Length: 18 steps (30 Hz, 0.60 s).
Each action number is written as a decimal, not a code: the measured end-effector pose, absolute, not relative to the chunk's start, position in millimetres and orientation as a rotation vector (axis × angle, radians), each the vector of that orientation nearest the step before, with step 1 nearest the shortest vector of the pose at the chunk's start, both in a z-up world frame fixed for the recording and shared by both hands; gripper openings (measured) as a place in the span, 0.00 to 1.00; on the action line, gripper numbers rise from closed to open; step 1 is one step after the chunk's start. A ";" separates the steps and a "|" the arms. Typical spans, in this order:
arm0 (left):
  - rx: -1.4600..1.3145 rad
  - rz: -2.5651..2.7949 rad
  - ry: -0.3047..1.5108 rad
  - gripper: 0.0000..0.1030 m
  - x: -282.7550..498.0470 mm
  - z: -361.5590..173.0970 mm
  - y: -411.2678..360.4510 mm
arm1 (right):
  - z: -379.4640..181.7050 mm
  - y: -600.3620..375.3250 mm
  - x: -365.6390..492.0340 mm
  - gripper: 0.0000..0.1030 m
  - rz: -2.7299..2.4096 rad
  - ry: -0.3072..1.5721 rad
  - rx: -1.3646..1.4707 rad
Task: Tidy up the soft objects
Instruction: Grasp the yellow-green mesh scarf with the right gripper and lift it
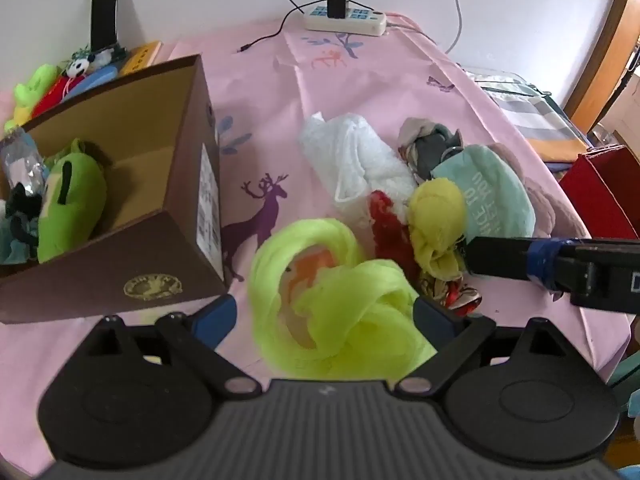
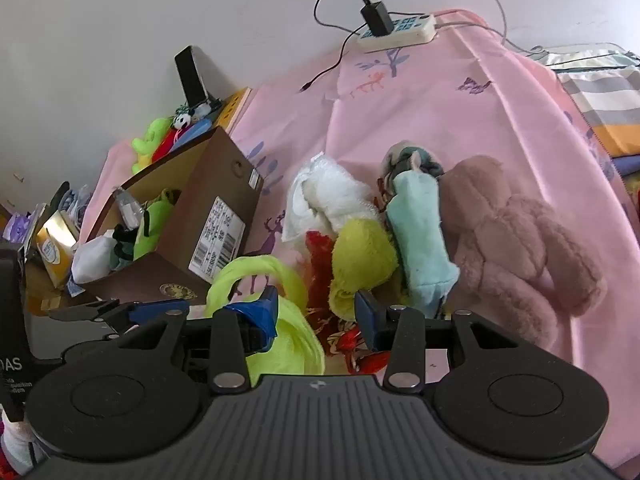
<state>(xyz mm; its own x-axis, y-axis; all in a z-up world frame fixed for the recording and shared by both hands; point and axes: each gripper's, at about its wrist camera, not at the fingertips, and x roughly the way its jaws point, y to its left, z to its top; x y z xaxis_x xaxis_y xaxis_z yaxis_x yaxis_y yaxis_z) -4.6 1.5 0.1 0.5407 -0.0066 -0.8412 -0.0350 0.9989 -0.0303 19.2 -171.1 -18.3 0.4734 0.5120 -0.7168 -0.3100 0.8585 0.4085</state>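
1. The neon yellow-green scarf (image 1: 332, 312) is a thin, glossy fabric twisted into loose loops, with an orange patch visible inside one loop; it lies on the pink tablecloth (image 1: 360, 76), just in front of the brown cardboard box (image 1: 176, 216) and beside the pile of soft things.
2. The left gripper (image 1: 324, 316) is spread wide, one blue finger on each side of the scarf; the fabric bulges between them, and the left finger is apart from it.
3. The right gripper (image 2: 316, 316) is also open; its left finger is over the scarf (image 2: 280, 320), its right finger near the yellow plush (image 2: 360, 260); it holds nothing.
4. In the pile lie a white towel (image 1: 352, 160), a red fluffy piece (image 1: 388, 224), a mint cloth (image 1: 492, 192) and a pink teddy bear (image 2: 516, 236), all touching each other.
5. The box stands open and holds a green plush toy (image 1: 72, 208).
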 end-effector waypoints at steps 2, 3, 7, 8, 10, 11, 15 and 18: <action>-0.056 -0.008 0.984 0.91 -7.1 -2.3 3.8 | -20.2 -168.5 19.3 0.25 0.529 0.961 0.232; -0.055 -0.015 0.981 0.91 -8.8 -3.8 6.1 | -21.1 -166.9 19.6 0.25 0.540 0.965 0.230; -0.068 -0.032 0.974 0.91 -10.7 -13.1 17.3 | -26.8 -156.9 21.2 0.25 0.591 0.998 0.211; -0.078 -0.033 0.976 0.91 -9.0 -16.3 20.3 | -28.5 -153.8 21.8 0.25 0.604 1.005 0.202; -0.135 -0.061 0.975 0.91 -10.1 -28.1 23.1 | -31.7 -146.9 21.5 0.25 0.624 1.013 0.182; -0.155 -0.078 0.972 0.91 -9.0 -31.1 25.0 | -33.4 -143.1 21.4 0.25 0.636 1.017 0.172; -0.227 -0.140 0.962 0.91 -10.8 -38.4 25.0 | -43.1 -129.3 22.5 0.25 0.662 1.055 0.140; -0.236 -0.152 0.950 0.91 -13.4 -41.8 23.0 | -46.9 -126.1 23.3 0.28 0.654 1.067 0.134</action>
<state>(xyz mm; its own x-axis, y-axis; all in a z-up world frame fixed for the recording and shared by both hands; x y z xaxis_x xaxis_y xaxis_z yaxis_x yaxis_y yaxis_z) -13.4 23.0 -41.8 0.5736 -0.2318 -0.7856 0.0253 0.9637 -0.2659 23.3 -126.1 -46.9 0.3151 0.5568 -0.7686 -0.4317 0.8053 0.4064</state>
